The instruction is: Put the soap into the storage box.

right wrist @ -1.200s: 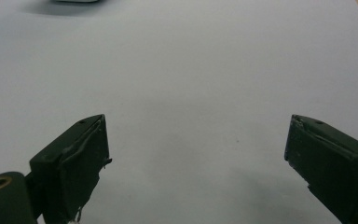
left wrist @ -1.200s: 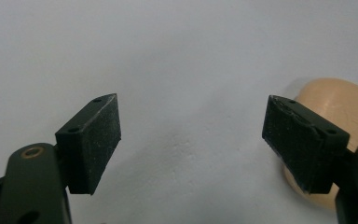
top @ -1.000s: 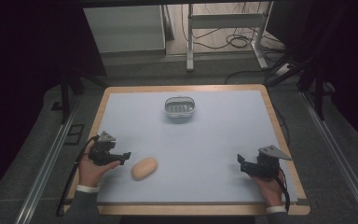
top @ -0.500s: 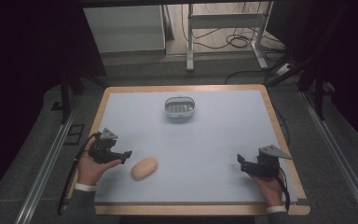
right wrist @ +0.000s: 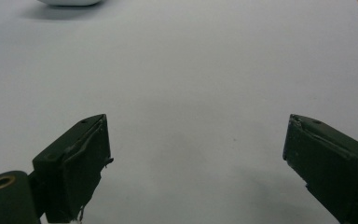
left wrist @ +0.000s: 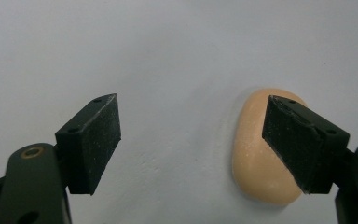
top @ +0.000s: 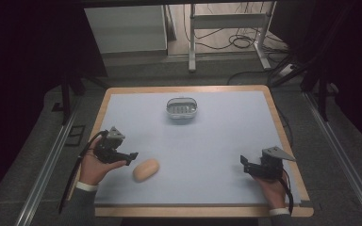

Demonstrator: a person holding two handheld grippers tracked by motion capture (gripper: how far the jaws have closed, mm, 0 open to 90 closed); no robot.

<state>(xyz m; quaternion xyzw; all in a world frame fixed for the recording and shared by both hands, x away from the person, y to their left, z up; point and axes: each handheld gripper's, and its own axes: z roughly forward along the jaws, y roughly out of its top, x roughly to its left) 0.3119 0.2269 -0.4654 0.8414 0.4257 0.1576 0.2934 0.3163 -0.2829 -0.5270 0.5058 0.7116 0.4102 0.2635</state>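
Observation:
A peach-coloured oval soap bar (top: 146,170) lies on the pale table sheet at the front left. My left gripper (top: 131,157) hovers just left of it, open; in the left gripper view (left wrist: 191,149) the soap bar (left wrist: 254,154) lies partly behind the right-hand jaw, not between the jaws. My right gripper (top: 244,165) rests at the front right, open with nothing between its jaws (right wrist: 200,163). A small oval metal dish (top: 182,108) with a ribbed insert stands at the back middle of the table.
The table sheet (top: 217,136) is bordered by a wooden rim (top: 283,127). The edge of the dish (right wrist: 70,2) shows at the top left of the right gripper view. Dark floor, rails and a metal stand surround the table.
My left gripper has moved a little forward and right, closer to the soap bar. The right gripper has barely shifted.

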